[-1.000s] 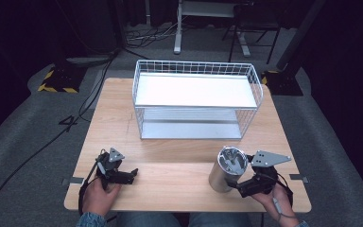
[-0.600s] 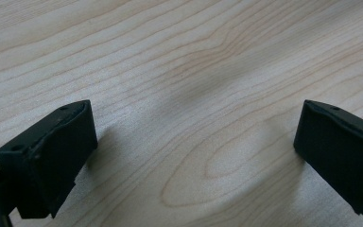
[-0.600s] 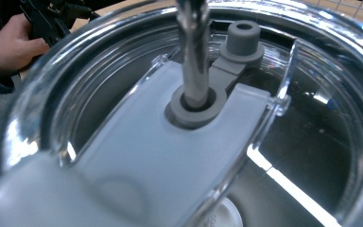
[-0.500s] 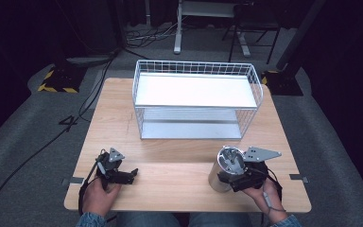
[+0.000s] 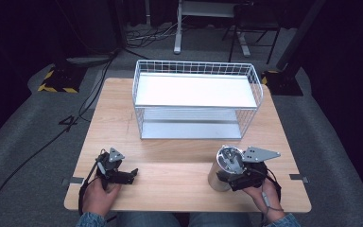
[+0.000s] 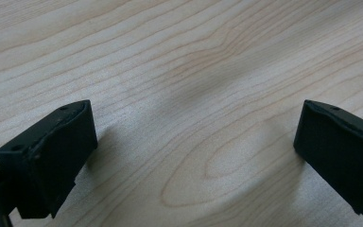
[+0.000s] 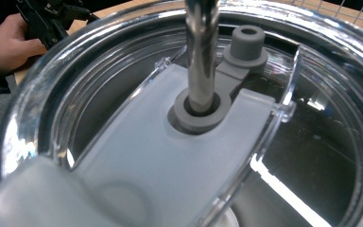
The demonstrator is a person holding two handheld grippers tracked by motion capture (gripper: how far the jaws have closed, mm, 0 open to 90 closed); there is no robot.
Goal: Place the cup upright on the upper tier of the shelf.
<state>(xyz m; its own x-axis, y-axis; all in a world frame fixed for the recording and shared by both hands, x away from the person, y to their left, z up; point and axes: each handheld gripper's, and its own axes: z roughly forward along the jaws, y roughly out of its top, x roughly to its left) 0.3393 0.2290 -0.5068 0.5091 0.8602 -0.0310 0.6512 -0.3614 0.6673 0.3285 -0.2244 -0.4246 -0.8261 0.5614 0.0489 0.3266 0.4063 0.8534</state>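
Grippers, two, are seen in the high view. The left gripper (image 5: 131, 175) is rested on the wooden table (image 5: 179, 156), jaws spread; the right gripper (image 5: 227, 177) is pressed against one steel tumbler (image 5: 223, 166) near the front edge, its grip not discernible. One white wire basket (image 5: 196, 99) is set behind. Grey floor is noted.

Left gripper view: jaws are held wide over bare wood grain.

Right gripper view: the tumbler's clear lid (image 7: 179, 156) and metal straw (image 7: 202, 52) are seen close.

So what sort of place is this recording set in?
Probably a lab or studio set up for recording: a light wooden table on grey carpet, dark surroundings, black cables across the floor, and a yellow-and-black striped stand base behind.
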